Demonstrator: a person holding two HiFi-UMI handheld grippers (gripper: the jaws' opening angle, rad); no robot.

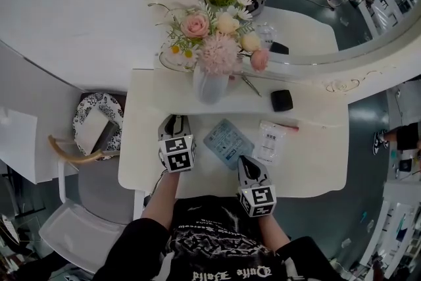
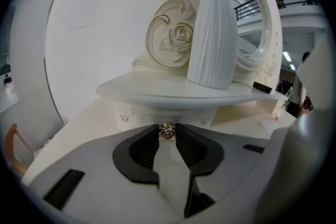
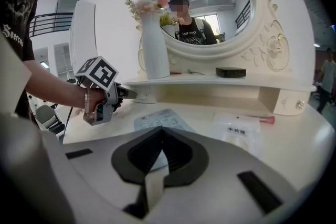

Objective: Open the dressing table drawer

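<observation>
Two grippers over the tabletop [image 1: 316, 168]: right gripper [image 3: 159, 132] idle nearest the person, jaws pressed together on nothing; left gripper [image 1: 175, 120] further in, jaws pinching the small metal knob [image 2: 167, 130]. Drawer [image 2: 136, 114] sits just behind the knob, under the left end of the shelf [image 2: 173, 93], its front apparently flush, so not yet open. Grip looks made; the whole outward pull is left.

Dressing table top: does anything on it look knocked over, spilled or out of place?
Nothing stands out. The white vase of flowers stands upright on the shelf, the blue packet and clear packet lie flat on the tabletop, and the left gripper is closed on the drawer knob.
</observation>
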